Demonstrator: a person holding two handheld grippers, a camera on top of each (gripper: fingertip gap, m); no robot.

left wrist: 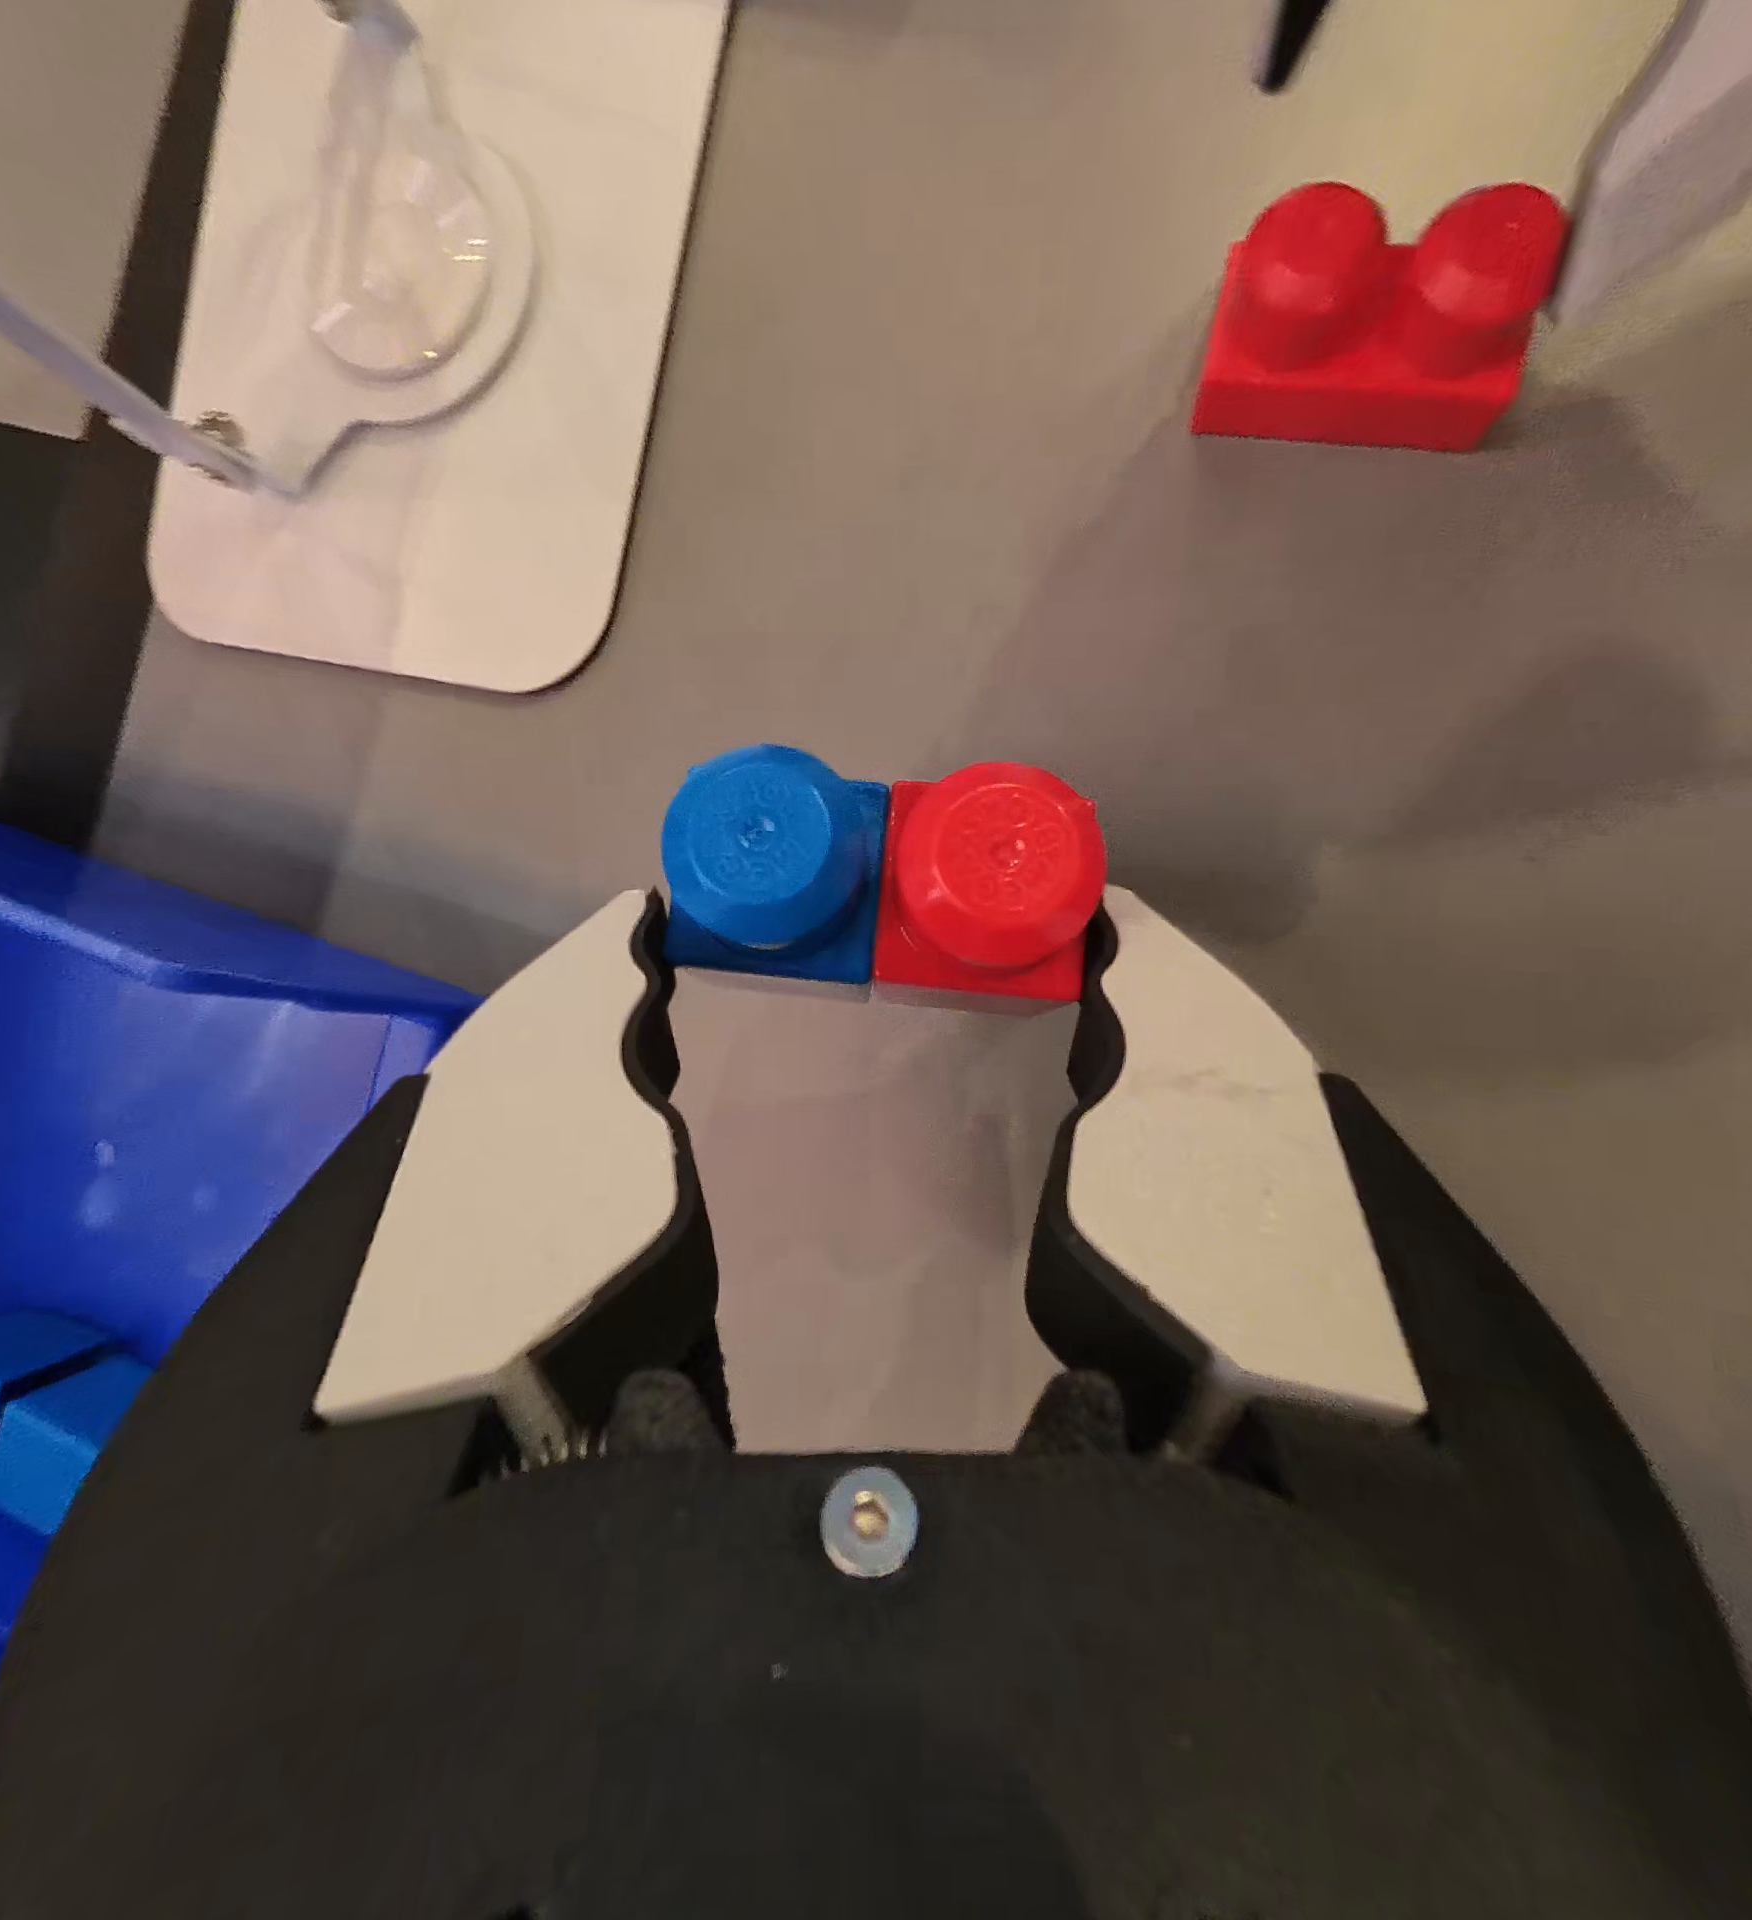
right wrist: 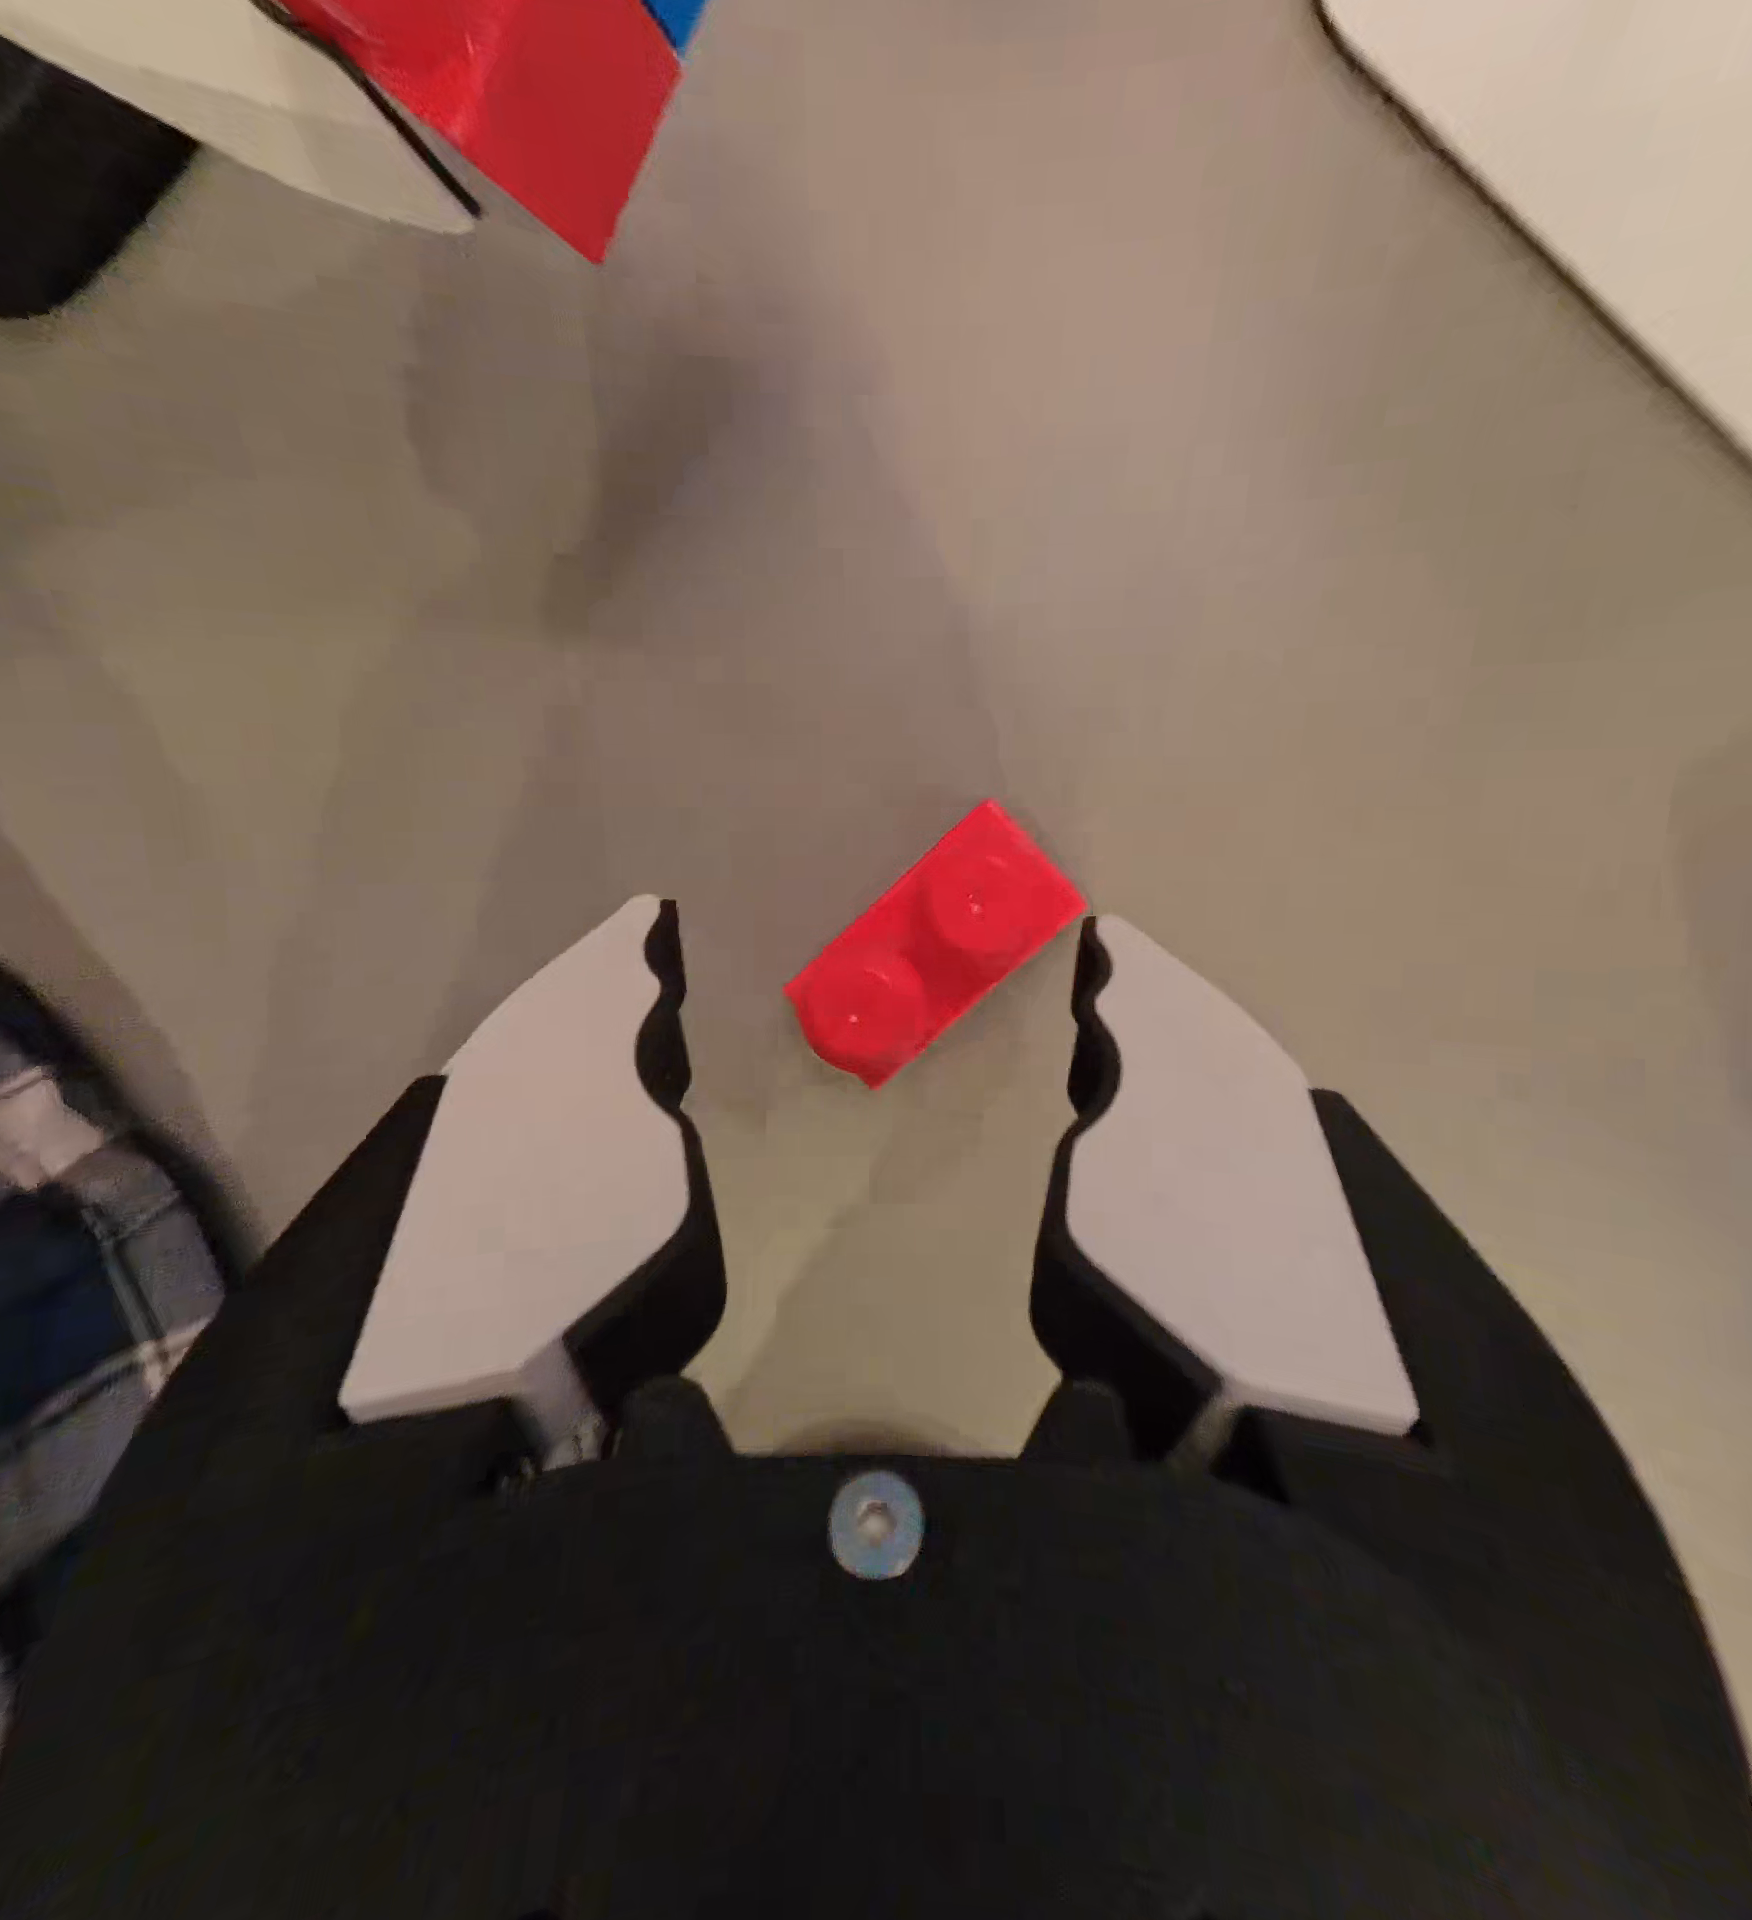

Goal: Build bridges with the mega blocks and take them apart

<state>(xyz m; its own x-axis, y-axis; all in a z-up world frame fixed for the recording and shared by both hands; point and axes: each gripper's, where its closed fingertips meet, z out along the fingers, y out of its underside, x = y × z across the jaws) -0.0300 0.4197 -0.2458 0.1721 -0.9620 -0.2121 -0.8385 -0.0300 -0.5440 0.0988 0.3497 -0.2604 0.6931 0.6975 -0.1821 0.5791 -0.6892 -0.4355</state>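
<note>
- Holding two single-stud blocks side by side: L gripper (left wrist: 877, 935) has pads pressed on the outer faces of a blue block (left wrist: 763, 873) and a red block (left wrist: 986, 883), the pair touching each other and clamped as one unit above the bench (left wrist: 955, 571).
- R gripper (right wrist: 877, 935) spread wide, nothing in it; hovers over a red two-stud block (right wrist: 934, 945) lying skewed on the bench between the fingers w/o contact.
- Step, as I read it: two piers held, span piece loose on bench. Build or teardown phase, can't tell.
- Next, if building: R needs to square up to the skewed block, close on its long sides, lift, seat studs over both piers.
- Blue bin (left wrist: 124, 1091) near L; white mat (left wrist: 436, 364) beyond.
</note>
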